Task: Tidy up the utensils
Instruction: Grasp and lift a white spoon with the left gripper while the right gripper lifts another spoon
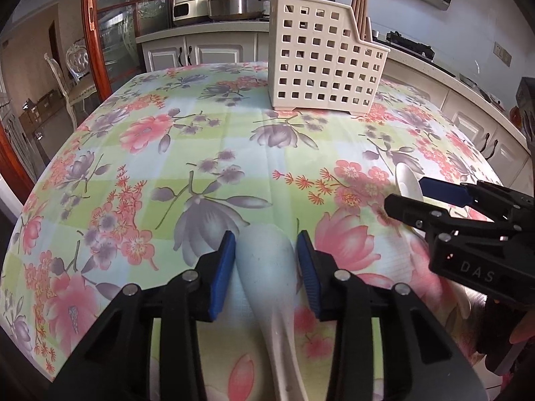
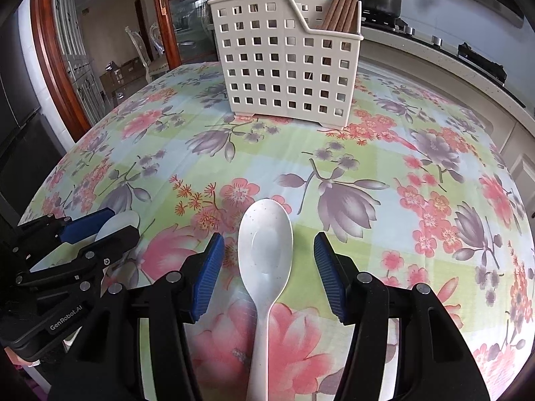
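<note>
A white spoon lies bowl-down on the floral tablecloth between the blue pads of my left gripper. The pads sit close to the spoon's sides, and a small gap shows on the right. A second white spoon lies bowl-up between the wide-open pads of my right gripper. A cream perforated utensil holder stands at the far side of the table, also in the right wrist view, with wooden chopsticks in it. Each gripper shows in the other's view: the right one and the left one.
The table is covered by a floral cloth and drops off at its left and near edges. Behind it run a kitchen counter with pots and a rice cooker, white cabinets, a stove at right, and a red-framed glass door at left.
</note>
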`<state>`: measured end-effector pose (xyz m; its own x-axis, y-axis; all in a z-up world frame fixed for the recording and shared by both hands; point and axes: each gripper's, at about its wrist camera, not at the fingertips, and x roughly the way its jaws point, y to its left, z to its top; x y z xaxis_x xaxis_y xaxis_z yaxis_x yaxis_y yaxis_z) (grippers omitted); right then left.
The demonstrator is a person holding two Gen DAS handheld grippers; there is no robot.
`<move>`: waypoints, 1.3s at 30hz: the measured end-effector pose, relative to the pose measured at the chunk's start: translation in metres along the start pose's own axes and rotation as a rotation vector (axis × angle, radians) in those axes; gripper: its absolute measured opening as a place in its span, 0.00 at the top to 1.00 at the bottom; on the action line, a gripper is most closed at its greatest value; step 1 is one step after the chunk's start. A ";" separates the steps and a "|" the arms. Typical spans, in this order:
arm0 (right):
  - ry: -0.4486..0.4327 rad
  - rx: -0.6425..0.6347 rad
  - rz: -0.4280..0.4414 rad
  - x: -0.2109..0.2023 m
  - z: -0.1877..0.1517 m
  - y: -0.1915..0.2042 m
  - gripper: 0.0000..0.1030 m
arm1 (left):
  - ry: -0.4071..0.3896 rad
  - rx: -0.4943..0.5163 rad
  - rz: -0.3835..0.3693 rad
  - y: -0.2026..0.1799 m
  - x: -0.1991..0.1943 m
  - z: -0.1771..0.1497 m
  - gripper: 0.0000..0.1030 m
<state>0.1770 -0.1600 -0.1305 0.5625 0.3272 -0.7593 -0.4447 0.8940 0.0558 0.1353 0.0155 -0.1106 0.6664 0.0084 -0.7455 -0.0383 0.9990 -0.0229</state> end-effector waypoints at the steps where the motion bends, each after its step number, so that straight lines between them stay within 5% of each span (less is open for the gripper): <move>1: 0.007 -0.005 -0.005 0.002 0.000 0.001 0.56 | 0.001 0.003 0.003 0.000 0.001 0.000 0.66; 3: 0.006 -0.014 -0.024 0.002 0.000 0.003 0.70 | 0.002 0.007 -0.004 0.001 0.001 0.001 0.66; 10: -0.061 0.028 -0.018 -0.011 0.000 -0.005 0.70 | -0.007 -0.021 -0.061 0.007 -0.001 0.002 0.66; 39: -0.335 0.060 -0.027 -0.070 0.026 -0.014 0.70 | -0.270 0.061 -0.064 -0.009 -0.052 0.037 0.66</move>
<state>0.1623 -0.1878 -0.0613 0.7758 0.3767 -0.5061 -0.3901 0.9169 0.0846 0.1282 0.0073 -0.0467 0.8406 -0.0518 -0.5391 0.0498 0.9986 -0.0183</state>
